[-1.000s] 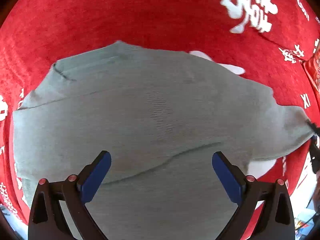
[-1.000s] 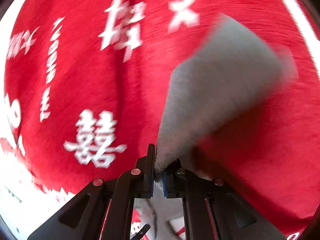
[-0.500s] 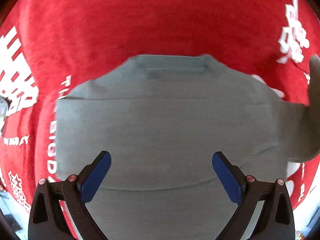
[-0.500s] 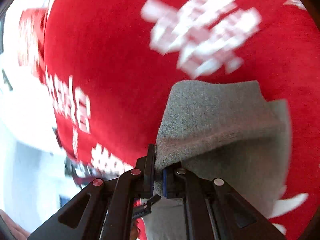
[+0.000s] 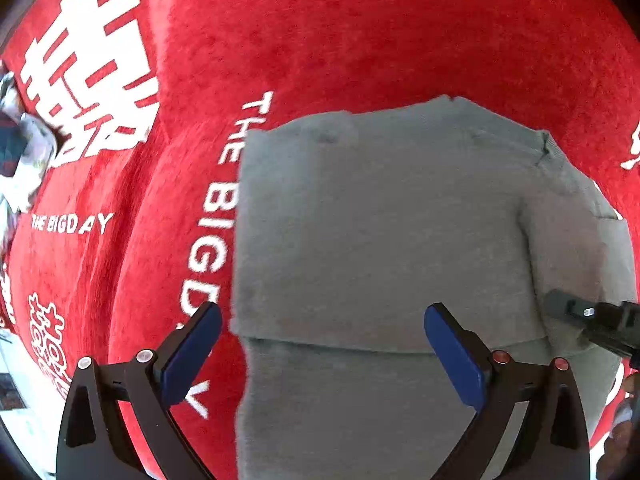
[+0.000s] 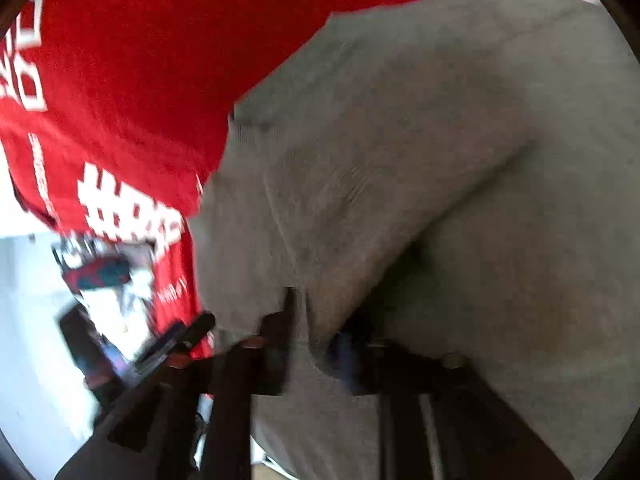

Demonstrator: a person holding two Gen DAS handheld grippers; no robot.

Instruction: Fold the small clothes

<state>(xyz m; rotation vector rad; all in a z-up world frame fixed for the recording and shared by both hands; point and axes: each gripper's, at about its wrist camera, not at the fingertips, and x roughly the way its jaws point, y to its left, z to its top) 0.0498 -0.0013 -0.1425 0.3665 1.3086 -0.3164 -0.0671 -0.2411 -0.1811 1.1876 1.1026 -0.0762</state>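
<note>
A grey knitted garment [image 5: 380,240] lies flat on a red plush cloth with white printed lettering [image 5: 360,32] that covers the worktop. The garment shows a folded-over layer: a straight horizontal edge crosses it low in the left wrist view, and a narrower flap lies doubled along its right side.

Left tongs [image 5: 322,356]: wide open, blue pads [image 5: 192,352] well apart, nothing between them. They hang above the near part of the garment, one pad over the garment's left edge where it meets the red cloth. Contact with the fabric cannot be determined.

Right tongs [image 6: 316,344]: view blurred. The jaws have just been opening and stand partly apart. A fold of the grey fabric sits between them; whether the pads press on it cannot be told. In the left wrist view a black finger of these tongs [image 5: 592,320] lies over the garment's right flap.

At the edge of the cloth, a blurred patterned item [image 6: 108,280] appears, unidentifiable.
</note>
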